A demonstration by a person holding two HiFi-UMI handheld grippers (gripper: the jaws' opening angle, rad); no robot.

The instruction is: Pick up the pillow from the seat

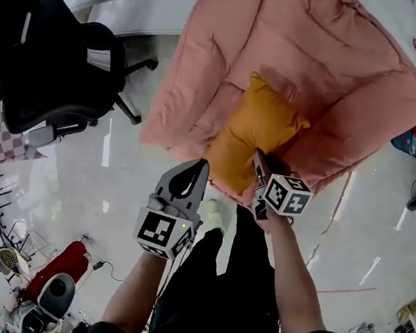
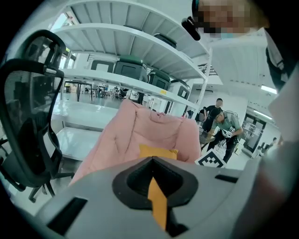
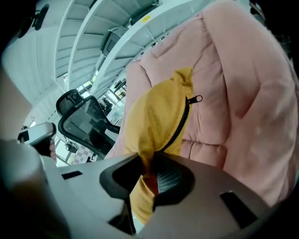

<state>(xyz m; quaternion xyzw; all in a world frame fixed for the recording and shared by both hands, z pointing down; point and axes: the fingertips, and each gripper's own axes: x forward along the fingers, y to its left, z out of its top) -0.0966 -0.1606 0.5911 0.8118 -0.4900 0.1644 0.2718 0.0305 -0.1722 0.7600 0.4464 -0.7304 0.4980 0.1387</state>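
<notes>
An orange-yellow pillow (image 1: pixel 257 130) lies on the seat of a big pink padded chair (image 1: pixel 331 64). My right gripper (image 1: pixel 259 162) is at the pillow's near edge. In the right gripper view its jaws (image 3: pixel 147 170) are shut on a bunched corner of the pillow (image 3: pixel 154 116), whose black zipper runs up the side. My left gripper (image 1: pixel 202 165) hangs to the left of the pillow's near corner, jaws together, nothing held. In the left gripper view the pillow (image 2: pixel 158 151) shows small on the chair (image 2: pixel 140 126) beyond the jaw tips (image 2: pixel 152 161), and an orange sliver shows through the slit.
A black mesh office chair (image 1: pixel 49 54) stands left of the pink chair on a glossy pale floor. White shelving (image 2: pixel 140 84) with dark crates runs behind. People (image 2: pixel 224 126) stand at the back right. A red object (image 1: pixel 63 261) and clutter lie at the lower left.
</notes>
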